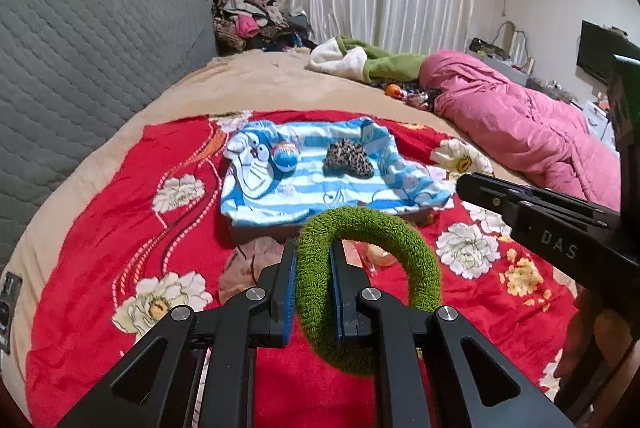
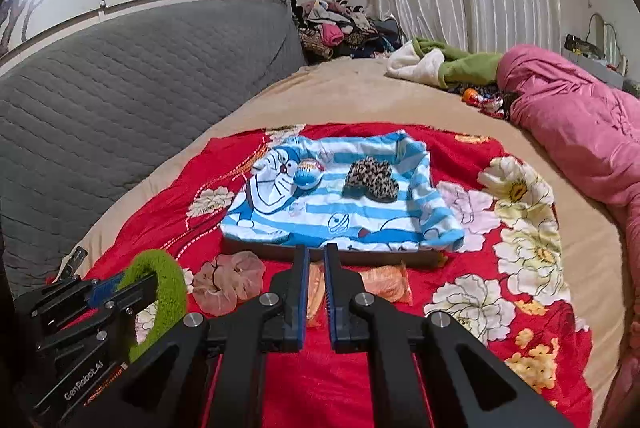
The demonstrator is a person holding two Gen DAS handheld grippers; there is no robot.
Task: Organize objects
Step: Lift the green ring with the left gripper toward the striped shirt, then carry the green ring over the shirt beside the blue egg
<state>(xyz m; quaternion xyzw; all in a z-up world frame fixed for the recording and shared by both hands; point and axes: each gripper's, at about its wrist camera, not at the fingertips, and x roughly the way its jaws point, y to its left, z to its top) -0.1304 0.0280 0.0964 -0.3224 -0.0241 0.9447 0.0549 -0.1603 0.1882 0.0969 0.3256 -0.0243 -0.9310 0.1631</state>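
Observation:
My left gripper [image 1: 313, 248] is shut on a fuzzy green scrunchie [image 1: 400, 232] and holds it above the red floral blanket [image 1: 100, 228], just in front of a shallow box lined with a blue striped cartoon cloth [image 1: 280, 195]. A blue scrunchie [image 1: 285, 155] and a leopard-print scrunchie [image 1: 348, 159] lie in the box. In the right wrist view the green scrunchie [image 2: 168, 284] shows at lower left. My right gripper [image 2: 317, 252] is shut and empty, above an orange scrunchie [image 2: 384, 284], beside a pink scrunchie [image 2: 228, 284].
A grey quilted headboard [image 1: 80, 67] lines the left. A pink duvet [image 1: 520, 123], a green and white garment [image 1: 360, 59] and a clothes pile [image 1: 252, 19] lie at the far side of the bed. Small wrapped items [image 1: 404, 93] lie beside the duvet.

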